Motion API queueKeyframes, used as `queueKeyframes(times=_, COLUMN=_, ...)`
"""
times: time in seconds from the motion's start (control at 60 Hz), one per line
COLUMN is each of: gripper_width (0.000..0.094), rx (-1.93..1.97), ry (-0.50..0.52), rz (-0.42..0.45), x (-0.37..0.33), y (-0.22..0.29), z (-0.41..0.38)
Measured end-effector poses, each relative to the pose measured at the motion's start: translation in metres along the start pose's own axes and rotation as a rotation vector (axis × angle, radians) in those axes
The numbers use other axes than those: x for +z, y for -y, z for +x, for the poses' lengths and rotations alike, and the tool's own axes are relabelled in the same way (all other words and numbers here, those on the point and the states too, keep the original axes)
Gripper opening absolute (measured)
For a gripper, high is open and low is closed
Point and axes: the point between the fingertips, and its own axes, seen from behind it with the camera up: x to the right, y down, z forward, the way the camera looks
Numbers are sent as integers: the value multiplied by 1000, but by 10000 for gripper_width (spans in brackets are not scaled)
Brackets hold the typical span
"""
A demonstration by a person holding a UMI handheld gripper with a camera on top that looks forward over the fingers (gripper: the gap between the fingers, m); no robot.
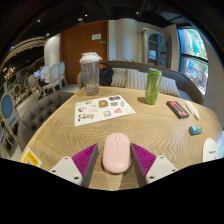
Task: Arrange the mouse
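Nearest of all sits the pink mouse (116,152), lying flat on the wooden table (150,125) between the two fingers of the gripper (115,160). Magenta pads flank it, one on the left finger (84,158) and one on the right, and a narrow strip of table shows at each side of the mouse, so the fingers stand apart and about it rather than pressing on it. The mouse rests on the table by its own weight, its long axis pointing away along the fingers.

Starting at the left, a small yellow item (30,157) lies at the near table edge, too partly seen to name. Beyond it, chairs (52,76) stand off the table's far left side. Farther along, a clear lidded jug (90,73) stands upright near the far edge, and just in front of it a white printed sheet (104,109) with coloured pictures lies flat, well ahead of the mouse. To the right of the sheet a green bottle (152,86) stands upright. Past that, a dark flat rectangular object (178,109) lies on the wood, with a small white item (194,109) beside it; neither can be made out further. A sofa (130,77) runs behind the table.
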Motion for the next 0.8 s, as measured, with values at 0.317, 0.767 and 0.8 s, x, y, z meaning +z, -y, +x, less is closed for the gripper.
queueKeyframes(times=0.317, gripper_width=408, rx=-44, ry=56, rz=18, x=-11, y=1, z=-12)
queueKeyframes(times=0.767, gripper_width=401, rx=-9, ry=-339, rz=395, x=-222, y=101, z=279)
queueKeyframes(times=0.8, gripper_width=402, rx=27, ry=-364, rz=340, x=-218, y=78, z=309)
